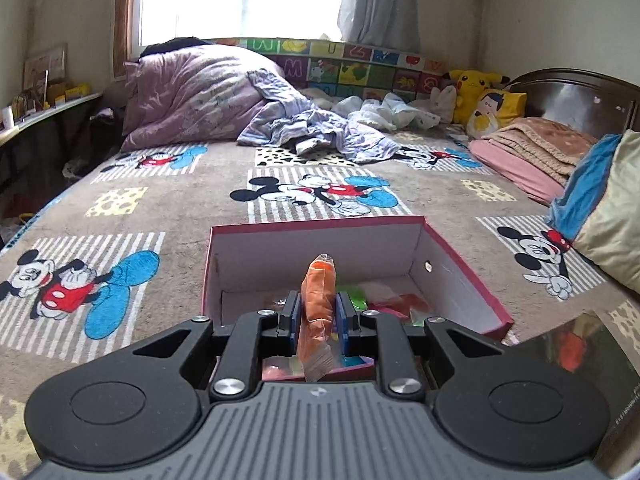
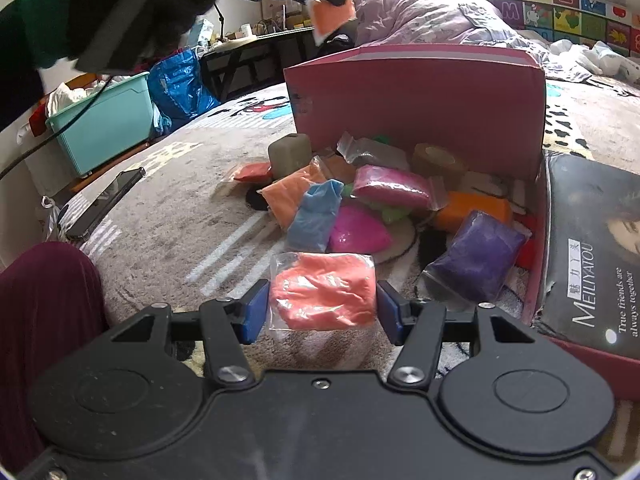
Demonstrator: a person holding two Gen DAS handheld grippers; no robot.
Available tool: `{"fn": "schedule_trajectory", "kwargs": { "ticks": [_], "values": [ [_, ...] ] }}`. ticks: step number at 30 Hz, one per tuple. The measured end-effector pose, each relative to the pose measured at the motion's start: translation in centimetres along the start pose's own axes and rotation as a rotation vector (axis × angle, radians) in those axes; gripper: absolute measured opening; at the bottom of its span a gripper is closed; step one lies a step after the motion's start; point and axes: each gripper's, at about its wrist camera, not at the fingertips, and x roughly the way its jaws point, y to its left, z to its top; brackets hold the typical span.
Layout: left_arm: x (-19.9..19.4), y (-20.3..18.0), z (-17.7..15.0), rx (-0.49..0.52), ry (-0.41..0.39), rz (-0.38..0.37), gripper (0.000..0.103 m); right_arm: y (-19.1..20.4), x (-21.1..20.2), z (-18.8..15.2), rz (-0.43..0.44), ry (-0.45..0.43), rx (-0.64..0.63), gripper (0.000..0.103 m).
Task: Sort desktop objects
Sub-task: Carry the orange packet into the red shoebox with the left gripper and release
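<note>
- Left claw [image 1: 318, 312]: pressed together on an orange clay packet [image 1: 319, 304], pinching it upright between the blue pads; the packet's clear plastic ends stick out above and below the grip.
- Left claw position: above the near edge of the open pink box [image 1: 460, 264], which stands on the bed [image 1: 180, 200]. Several coloured packets lie on the box floor, right of the grip.
- Right claw [image 2: 322, 306]: partly spread, with a salmon-pink clay packet [image 2: 324, 290] between the two blue pads; both pads touch the packet's sides.
- Packet pile [image 2: 360, 200]: blue, magenta, orange and purple packets lie on the bed just beyond the right claw, in front of the pink box's outer wall.
- Dark box lid [image 2: 592, 248]: right of the pile.
- Phone [image 2: 106, 202]: on the bed, far left of the pile.
</note>
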Motion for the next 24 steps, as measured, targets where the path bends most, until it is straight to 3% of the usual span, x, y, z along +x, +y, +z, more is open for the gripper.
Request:
{"fn": "schedule_trajectory", "kwargs": {
  "ticks": [12, 24],
  "values": [
    [5.8, 1.7, -0.6, -0.092, 0.103, 0.06, 0.017, -0.3, 0.1, 0.1, 0.014, 0.0, 0.02, 0.056],
    [8.9, 0.2, -1.5, 0.006, 0.221, 0.17, 0.017, -0.8, 0.2, 0.2, 0.02, -0.005, 0.044, 0.056]
  ]
}}
